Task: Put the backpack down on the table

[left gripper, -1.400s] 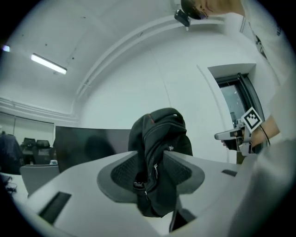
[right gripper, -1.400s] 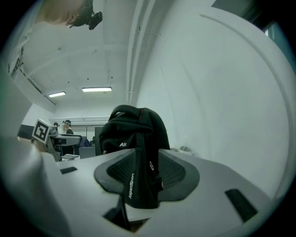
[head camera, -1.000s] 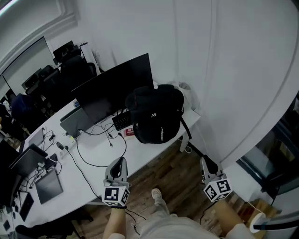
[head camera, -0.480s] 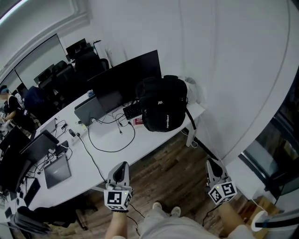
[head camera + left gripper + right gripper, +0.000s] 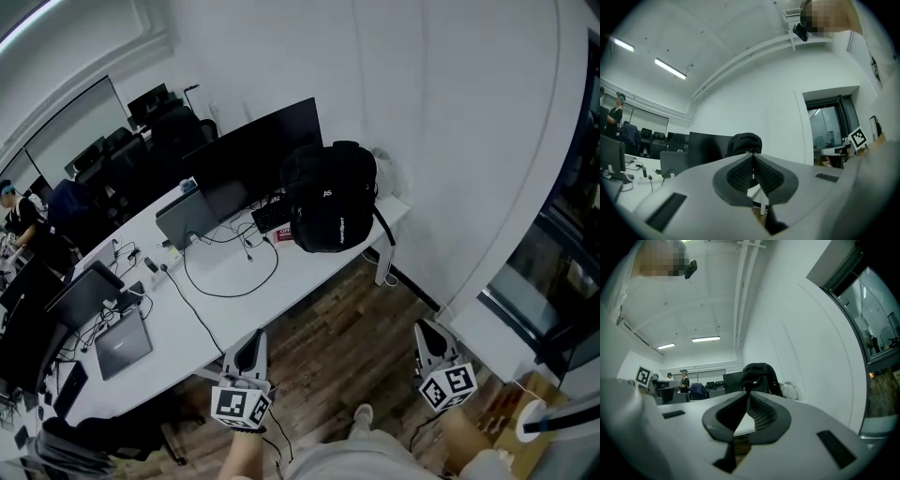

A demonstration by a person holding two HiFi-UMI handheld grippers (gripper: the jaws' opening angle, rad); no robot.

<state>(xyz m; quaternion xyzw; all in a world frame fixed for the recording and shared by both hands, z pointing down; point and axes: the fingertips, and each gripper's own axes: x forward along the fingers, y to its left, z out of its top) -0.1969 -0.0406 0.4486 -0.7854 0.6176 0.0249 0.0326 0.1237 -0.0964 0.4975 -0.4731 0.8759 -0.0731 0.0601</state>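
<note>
The black backpack (image 5: 333, 208) stands upright on the right end of the white table (image 5: 234, 291), leaning toward the wall. Nothing holds it. My left gripper (image 5: 253, 339) hangs over the wooden floor well short of the table, its jaws shut and empty. My right gripper (image 5: 427, 330) is off to the right at the same distance, its jaws together with nothing between them. The left gripper view shows the backpack (image 5: 744, 144) far beyond the shut tips (image 5: 752, 157). The right gripper view shows the backpack (image 5: 758, 377) likewise distant past the gripper's tips (image 5: 747, 392).
A large dark monitor (image 5: 258, 150) stands behind the backpack, with a keyboard (image 5: 270, 214), looping cables (image 5: 230, 272) and a laptop (image 5: 117, 342) on the table. A white bag (image 5: 382, 169) sits by the wall. Office chairs and a person (image 5: 23, 220) are at far left.
Both grippers have drawn back from the table, which now looks farther off. The backpack stays standing on the table, untouched.
</note>
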